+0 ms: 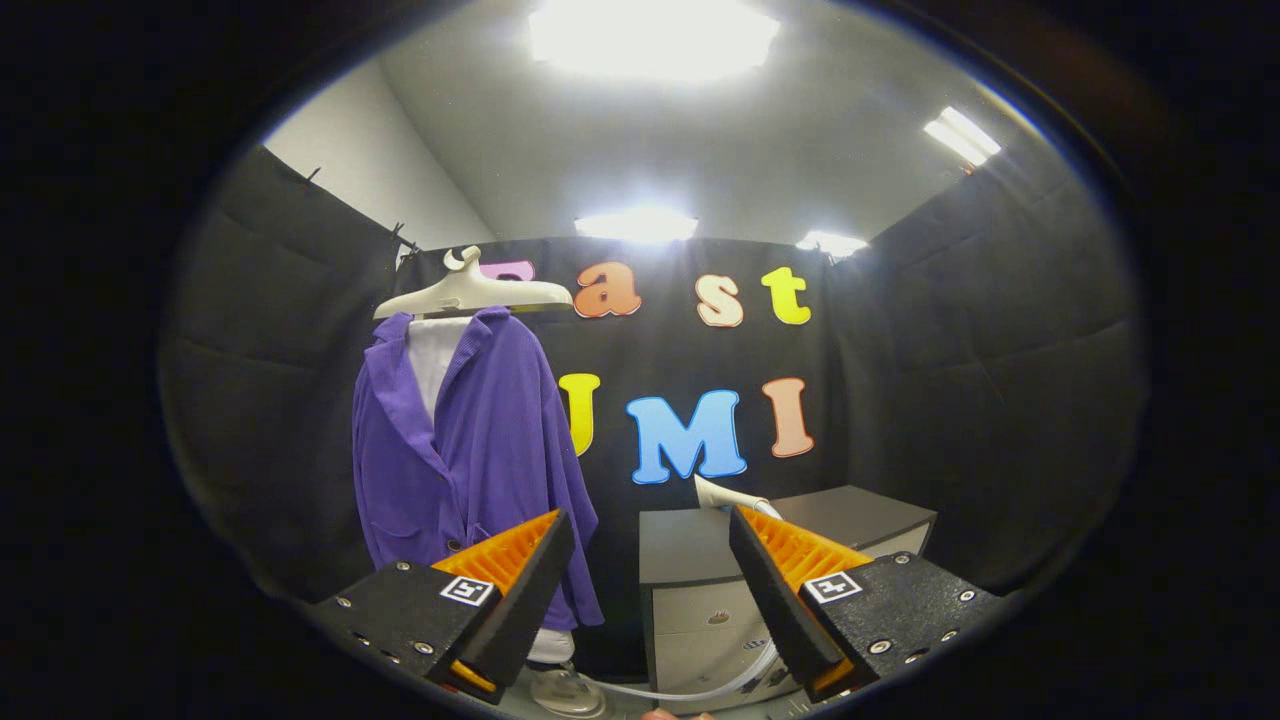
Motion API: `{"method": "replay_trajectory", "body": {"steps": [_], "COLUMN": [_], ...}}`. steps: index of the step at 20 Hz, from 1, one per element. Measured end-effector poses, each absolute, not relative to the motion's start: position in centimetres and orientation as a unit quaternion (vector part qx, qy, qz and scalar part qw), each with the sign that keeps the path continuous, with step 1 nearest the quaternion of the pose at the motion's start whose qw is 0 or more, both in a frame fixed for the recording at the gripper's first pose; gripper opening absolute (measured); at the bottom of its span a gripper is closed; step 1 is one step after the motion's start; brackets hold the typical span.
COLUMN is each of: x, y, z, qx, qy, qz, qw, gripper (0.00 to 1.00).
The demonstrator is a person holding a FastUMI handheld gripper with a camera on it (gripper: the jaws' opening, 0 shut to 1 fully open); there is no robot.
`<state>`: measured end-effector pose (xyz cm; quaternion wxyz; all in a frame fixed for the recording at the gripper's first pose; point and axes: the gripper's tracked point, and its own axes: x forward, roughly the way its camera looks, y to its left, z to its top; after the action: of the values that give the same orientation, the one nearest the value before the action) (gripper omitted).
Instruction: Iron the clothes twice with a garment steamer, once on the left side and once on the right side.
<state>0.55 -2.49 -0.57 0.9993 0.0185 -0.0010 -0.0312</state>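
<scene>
Gripper (650,525) fingers spread wide with nothing between them, purple jacket (470,450) hanging on its hanger (470,293) beyond the left finger, steamer head (725,495) lying on the cabinet (690,550) ahead.

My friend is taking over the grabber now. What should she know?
Gripper: jaws open, holding nothing.
Purple jacket hangs on a white hanger beyond the left jaw, over a white base on the floor.
Steamer head lies on the grey cabinet, just beyond the right jaw; its hose runs down in front of the cabinet toward the base.
Done: nothing visible; the steamer is not picked up yet.
Left: grasp the steamer head, steam the jacket's left side once, then the right side once.
</scene>
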Motion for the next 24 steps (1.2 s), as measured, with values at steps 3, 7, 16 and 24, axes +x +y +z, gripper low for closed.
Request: {"method": "replay_trajectory", "body": {"steps": [3,7,16,24], "x": [0.5,0.8,4.9,17.0], "y": [-2.6,-2.9,-5.4,-12.4], "z": [-0.7,-0.6,-0.3,-0.7], "qx": [0.022,0.026,0.016,0.039], "qy": [0.001,0.004,0.013,0.032], "qz": [-0.033,-0.036,-0.051,-0.048], "qw": [0.999,0.999,0.998,0.998], "gripper": [0.96,0.96,0.96,0.96]}}
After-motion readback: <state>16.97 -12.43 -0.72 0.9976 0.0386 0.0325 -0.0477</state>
